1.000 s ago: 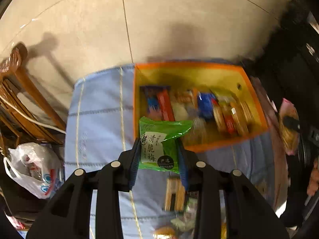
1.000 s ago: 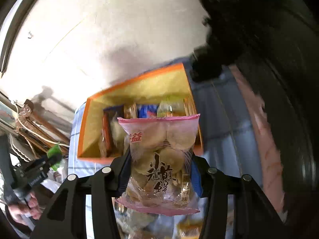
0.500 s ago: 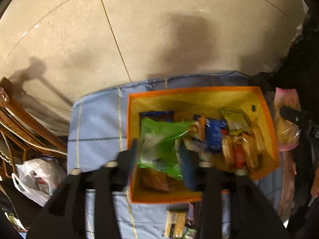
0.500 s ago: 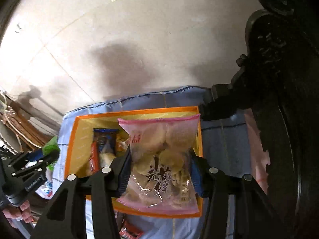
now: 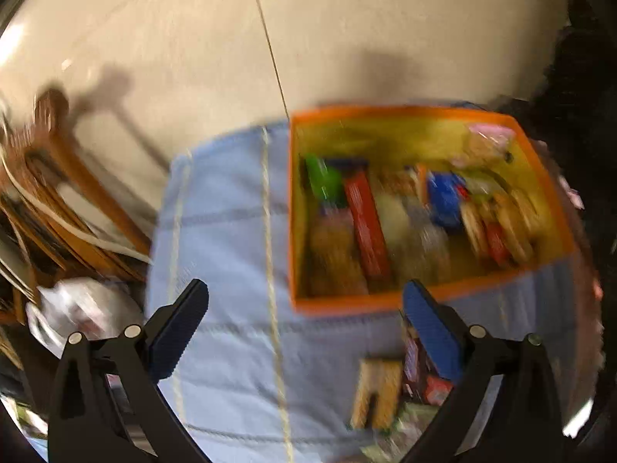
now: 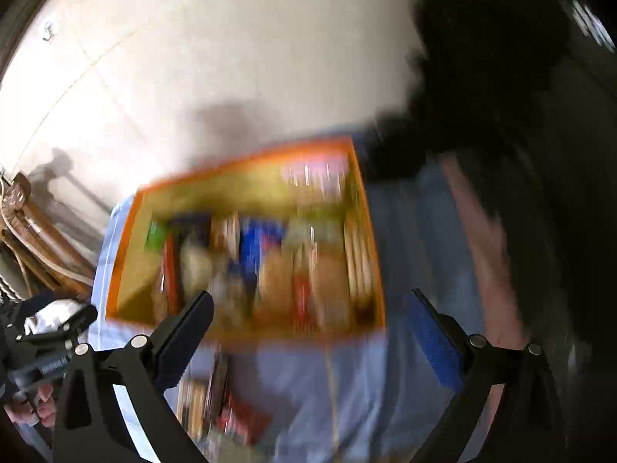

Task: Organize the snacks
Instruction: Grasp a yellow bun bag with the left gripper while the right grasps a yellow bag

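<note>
Nearest in both wrist views, the black jaws with blue pads are opening wide, and nothing is lying between them. The left gripper point(image 5: 304, 303) a moment ago was clamping a green snack packet point(image 5: 323, 182); the right gripper point(image 6: 308, 308) was clamping a pink bag of round crackers point(image 6: 314, 177). Both are now empty, so both snacks have just been let go. Just beyond the left jaws, at about five o'clock in the left view, a few loose snacks point(image 5: 397, 389) are still lying on the blue cloth point(image 5: 227, 231) covering the surface; they are too blurred to name. Farther out, at about two o'clock, the orange-rimmed yellow box point(image 5: 405, 112) is sitting on the cloth, packed with wrapped snacks. The green packet is now resting inside it against the left wall, and the pink bag is lying in the far right corner. Beyond the box, pale floor tiles point(image 5: 347, 31) are filling the background, with wooden furniture point(image 5: 58, 177) at nine o'clock. Judging by this, two more items are stowed, and the loose snacks near the jaws are probably next.
</note>
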Demonstrator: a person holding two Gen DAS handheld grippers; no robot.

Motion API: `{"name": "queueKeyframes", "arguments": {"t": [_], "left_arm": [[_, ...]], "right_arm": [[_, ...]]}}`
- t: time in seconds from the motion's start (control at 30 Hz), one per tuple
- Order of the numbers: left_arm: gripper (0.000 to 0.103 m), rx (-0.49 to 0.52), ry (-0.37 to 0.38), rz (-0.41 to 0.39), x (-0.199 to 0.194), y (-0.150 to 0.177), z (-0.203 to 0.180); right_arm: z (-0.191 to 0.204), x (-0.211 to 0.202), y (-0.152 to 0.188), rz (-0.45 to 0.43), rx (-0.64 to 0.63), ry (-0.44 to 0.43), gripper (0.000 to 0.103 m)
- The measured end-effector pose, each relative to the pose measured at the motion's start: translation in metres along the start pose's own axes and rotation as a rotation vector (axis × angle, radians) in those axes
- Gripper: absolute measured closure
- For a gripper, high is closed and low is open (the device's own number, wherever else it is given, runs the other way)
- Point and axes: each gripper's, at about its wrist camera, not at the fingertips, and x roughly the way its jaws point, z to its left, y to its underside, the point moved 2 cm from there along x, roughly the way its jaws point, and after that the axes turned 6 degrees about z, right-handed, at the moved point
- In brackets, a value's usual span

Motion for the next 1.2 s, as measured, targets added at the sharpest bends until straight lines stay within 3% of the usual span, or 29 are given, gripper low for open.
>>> {"name": "queueKeyframes", "arguments": {"t": [0.07,0.17,0.23,0.33,0.47,0.6,0.7,0.87,1.0,1.13,1.2], "left_arm": [[0.004,-0.040,0.078,0.007,-0.003,0.036,0.008],[0.004,-0.091,0.132,0.064,0.004,0.079,0.019],[0.004,-0.113,0.119,0.101,0.008,0.101,0.024],[0.004,-0.103,0.045,0.116,0.005,0.134,0.033],[0.004,-0.136,0.010,0.099,-0.002,0.165,0.051],[0.004,-0.216,0.024,0.128,-0.001,0.197,0.072],[0.004,-0.254,0.049,0.155,-0.001,0.222,0.088],[0.004,-0.222,-0.050,0.153,0.002,0.245,0.094],[0.004,-0.154,-0.111,0.171,0.011,0.264,0.083],[0.004,-0.105,-0.088,0.226,0.024,0.280,0.068],[0.004,-0.088,-0.050,0.234,0.026,0.284,0.061]], "right_arm": [[-0.005,-0.001,0.045,0.004,0.033,-0.002,0.003],[-0.004,0.006,0.102,0.063,0.015,-0.006,0.003],[0.004,0.007,0.134,0.115,-0.087,0.030,0.004],[0.003,-0.005,0.173,0.097,-0.157,0.102,0.004],[-0.028,-0.004,0.211,0.188,-0.019,0.106,0.004],[-0.059,-0.013,0.242,0.153,0.135,0.200,0.003],[-0.073,-0.006,0.250,0.160,0.202,0.227,0.003],[-0.076,0.001,0.240,0.106,0.131,0.226,0.003],[-0.094,0.011,0.228,0.126,0.388,0.067,0.003],[-0.086,0.044,0.223,0.228,0.572,0.025,0.003],[-0.083,0.060,0.219,0.237,0.660,-0.007,0.003]]}}
